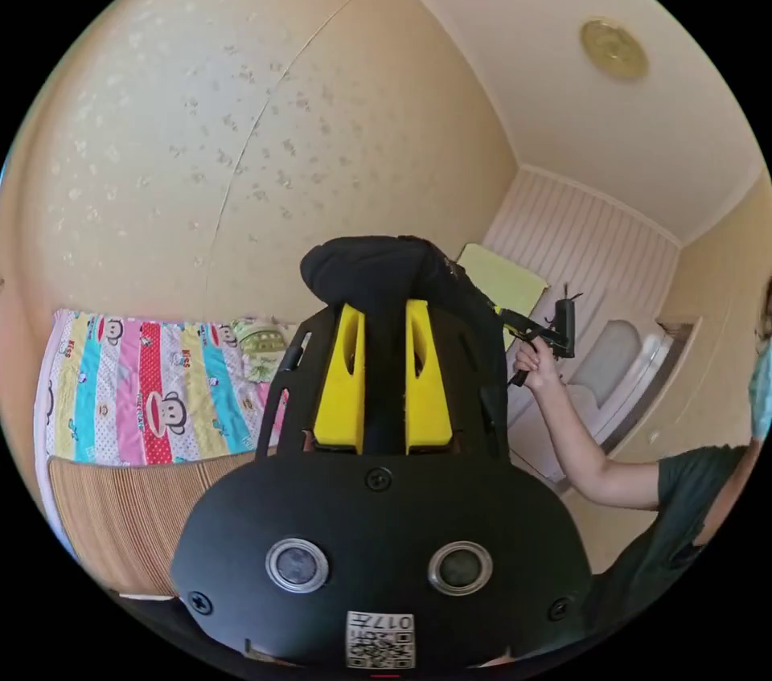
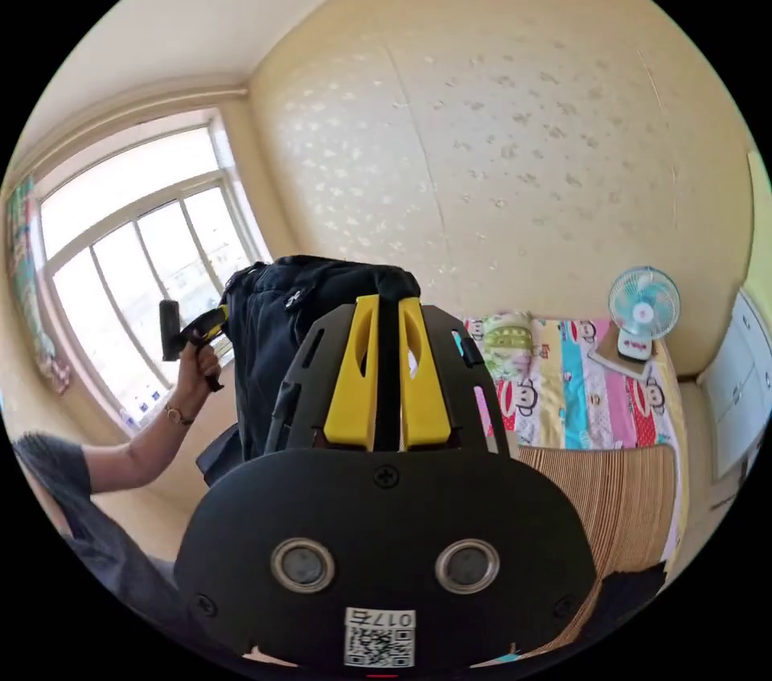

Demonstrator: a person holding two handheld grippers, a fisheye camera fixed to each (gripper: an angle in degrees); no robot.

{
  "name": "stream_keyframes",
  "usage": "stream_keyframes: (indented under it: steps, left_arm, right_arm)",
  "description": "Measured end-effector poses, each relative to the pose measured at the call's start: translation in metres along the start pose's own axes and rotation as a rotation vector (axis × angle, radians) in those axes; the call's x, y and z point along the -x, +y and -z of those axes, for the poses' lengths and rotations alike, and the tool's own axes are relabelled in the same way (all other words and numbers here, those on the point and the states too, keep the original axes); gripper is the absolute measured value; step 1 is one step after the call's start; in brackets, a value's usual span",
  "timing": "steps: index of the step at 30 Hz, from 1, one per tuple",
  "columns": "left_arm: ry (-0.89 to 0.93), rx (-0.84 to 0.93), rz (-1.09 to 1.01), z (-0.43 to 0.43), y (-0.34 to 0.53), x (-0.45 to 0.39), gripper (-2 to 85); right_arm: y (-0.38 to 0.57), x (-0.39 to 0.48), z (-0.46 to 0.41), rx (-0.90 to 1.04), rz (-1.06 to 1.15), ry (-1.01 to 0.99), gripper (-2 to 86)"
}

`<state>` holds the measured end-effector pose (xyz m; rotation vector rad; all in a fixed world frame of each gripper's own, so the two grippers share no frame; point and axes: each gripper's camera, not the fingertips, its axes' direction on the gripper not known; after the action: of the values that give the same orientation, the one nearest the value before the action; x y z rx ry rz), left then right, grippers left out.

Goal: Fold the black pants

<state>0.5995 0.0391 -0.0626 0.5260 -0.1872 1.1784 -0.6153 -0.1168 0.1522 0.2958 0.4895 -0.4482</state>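
Holding the black pants (image 1: 378, 271) up in the air, both grippers pinch the same upper edge of the garment at two separate places. In the left gripper view, the left gripper (image 1: 384, 311) has its two yellow jaws closed on a dark fold of cloth, and this fold bulges over the jaw tips in a round lump. To the right in this view, a hand (image 1: 537, 359) holds the right gripper (image 1: 515, 321), whose jaw end goes to the far edge of the pants; how its jaws stand is too small to tell here. In the right gripper view, the right gripper (image 2: 388, 307) also has its yellow jaws pressed together on a strip of the black pants (image 2: 273, 343), and the rest of the cloth hangs down to the left of the jaws in loose vertical folds. At the left edge of the cloth, another hand (image 2: 197, 367) holds the left gripper (image 2: 211, 323) in front of a bright window (image 2: 129, 247). Below and behind the pants lies a bed with a colourful striped cover (image 2: 579, 383) and a woven mat (image 2: 611, 496). A small fan (image 2: 643, 311) stands at the bed's far corner, well apart from the pants. The pale wall (image 2: 515, 150) behind is bare, so there is free space above the bed.
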Motion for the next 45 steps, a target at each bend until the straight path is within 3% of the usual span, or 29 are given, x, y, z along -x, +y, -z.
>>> stream_keyframes:
  steps: [3,6,8,11,13,17,20,24,28,31,33,37,40,42,45]
  left_arm:
    - [-0.143,0.160,0.260,-0.057,0.018,0.110,12.3]
    - [-0.106,0.243,0.368,-0.083,0.113,0.177,12.3]
    - [-0.196,0.430,0.408,-0.108,0.224,0.211,11.3]
    - [-0.190,0.740,0.522,-0.142,0.378,0.246,11.8]
    - [-0.185,0.878,0.598,-0.150,0.459,0.258,12.2]
    - [-0.112,0.965,0.783,-0.156,0.583,0.256,13.7]
    - [-0.093,1.039,0.804,-0.173,0.631,0.243,13.8]
    - [-0.090,1.070,0.791,-0.185,0.654,0.231,11.6]
    - [-0.070,1.104,0.837,-0.184,0.657,0.232,1.4]
    - [0.020,1.059,0.757,-0.171,0.646,0.207,0.2]
    - [-0.048,1.080,0.721,-0.156,0.649,0.194,0.1]
    - [-0.112,1.141,0.916,-0.119,0.689,0.199,1.6]
    - [-0.164,1.193,0.970,-0.097,0.709,0.201,7.0]
    - [-0.168,1.190,0.982,-0.086,0.714,0.202,8.7]
    - [-0.173,1.177,0.978,-0.077,0.716,0.201,9.1]
  right_arm:
    - [0.015,-0.050,-0.082,0.134,-0.159,0.102,4.3]
    - [0.102,-0.078,-0.152,0.280,-0.115,0.035,3.9]
    - [0.180,-0.100,-0.198,0.451,-0.120,0.022,4.0]
    - [0.329,-0.142,-0.264,0.767,-0.257,0.012,4.8]
    - [0.407,-0.153,-0.285,0.878,-0.344,-0.064,5.4]
    - [0.534,-0.137,-0.319,1.065,-0.434,-0.148,7.4]
    - [0.586,-0.114,-0.337,1.150,-0.442,-0.195,8.2]
    - [0.618,-0.083,-0.356,1.188,-0.379,-0.257,8.2]
    - [0.640,-0.063,-0.373,1.307,-0.291,-0.227,4.8]
    - [0.644,-0.038,-0.356,1.307,-0.183,-0.245,3.2]
    - [0.657,-0.026,-0.338,1.358,-0.114,-0.248,2.7]
    - [0.671,-0.039,-0.302,1.442,-0.122,-0.293,2.9]
    - [0.643,-0.091,-0.246,1.224,-0.190,-0.069,5.9]
    - [0.624,-0.154,-0.195,1.050,-0.373,0.185,8.1]
    - [0.626,-0.220,-0.150,0.958,-0.544,0.395,10.3]
